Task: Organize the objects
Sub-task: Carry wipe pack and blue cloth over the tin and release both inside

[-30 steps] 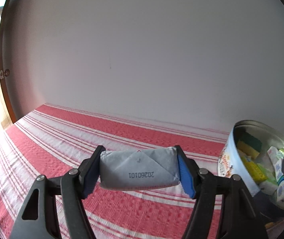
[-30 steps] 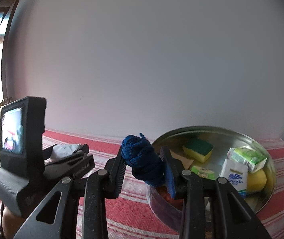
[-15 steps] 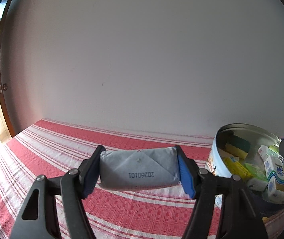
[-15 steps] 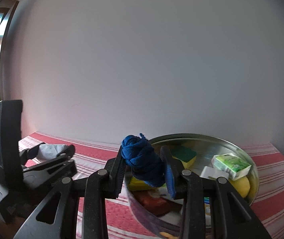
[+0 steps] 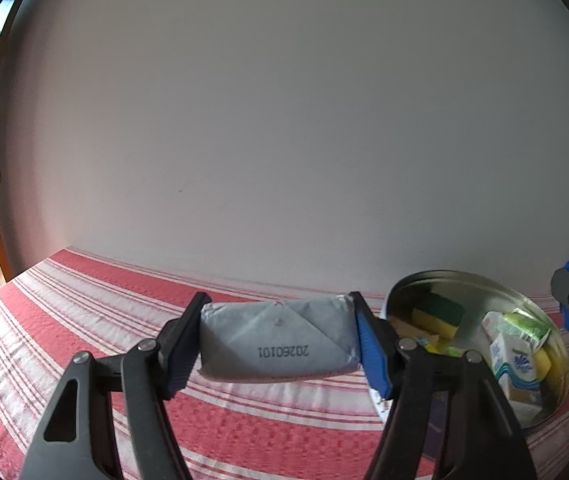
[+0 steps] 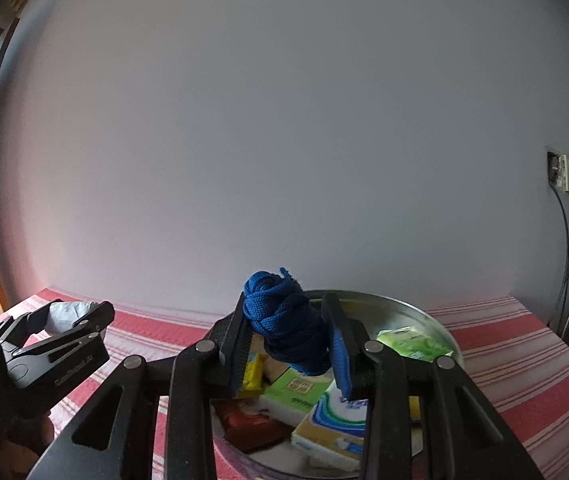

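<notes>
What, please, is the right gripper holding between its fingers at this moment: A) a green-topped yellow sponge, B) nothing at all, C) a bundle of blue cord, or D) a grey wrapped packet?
C: the right gripper is closed on the bundle of blue cord, held above the round metal tin; the grey wrapped packet sits in the left gripper.
</notes>
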`<action>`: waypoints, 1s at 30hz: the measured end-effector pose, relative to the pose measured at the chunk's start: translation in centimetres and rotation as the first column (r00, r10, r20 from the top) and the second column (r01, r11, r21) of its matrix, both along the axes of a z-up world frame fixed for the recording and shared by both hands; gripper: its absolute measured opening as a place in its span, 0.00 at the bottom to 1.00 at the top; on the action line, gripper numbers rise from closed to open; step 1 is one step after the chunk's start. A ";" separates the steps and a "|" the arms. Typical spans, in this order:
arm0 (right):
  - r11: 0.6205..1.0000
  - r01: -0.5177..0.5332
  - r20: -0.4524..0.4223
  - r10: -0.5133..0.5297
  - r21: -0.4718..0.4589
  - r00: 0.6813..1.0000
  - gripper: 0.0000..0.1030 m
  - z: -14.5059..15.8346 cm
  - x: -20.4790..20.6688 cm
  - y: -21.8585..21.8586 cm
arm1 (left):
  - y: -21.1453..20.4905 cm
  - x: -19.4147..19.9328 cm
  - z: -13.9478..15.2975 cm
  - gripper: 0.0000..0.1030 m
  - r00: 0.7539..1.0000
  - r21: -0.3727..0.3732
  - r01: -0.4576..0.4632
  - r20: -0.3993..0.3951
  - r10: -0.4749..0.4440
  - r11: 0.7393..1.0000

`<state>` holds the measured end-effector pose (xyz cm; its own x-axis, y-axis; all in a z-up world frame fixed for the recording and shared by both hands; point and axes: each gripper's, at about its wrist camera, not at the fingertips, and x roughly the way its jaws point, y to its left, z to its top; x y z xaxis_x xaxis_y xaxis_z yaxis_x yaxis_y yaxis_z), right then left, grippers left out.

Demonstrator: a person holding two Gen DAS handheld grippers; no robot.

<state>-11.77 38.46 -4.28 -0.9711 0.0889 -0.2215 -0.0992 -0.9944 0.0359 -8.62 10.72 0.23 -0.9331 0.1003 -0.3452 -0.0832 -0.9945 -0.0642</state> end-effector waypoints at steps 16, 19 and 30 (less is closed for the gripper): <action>0.996 0.077 0.001 -0.077 -0.042 0.997 0.36 0.4 -0.3 4.4 | 5.2 0.9 1.8 0.67 0.994 0.000 0.103 -0.028 -0.103 0.995; 0.994 0.100 0.013 -0.100 -0.049 0.995 0.36 0.2 -0.9 5.9 | 6.9 1.3 2.0 0.67 0.990 -0.017 0.140 -0.034 -0.140 0.990; 0.979 0.186 0.060 -0.181 -0.079 0.982 0.36 -1.2 -2.9 10.5 | 9.5 0.5 1.0 0.67 0.977 -0.012 0.210 0.026 -0.210 0.978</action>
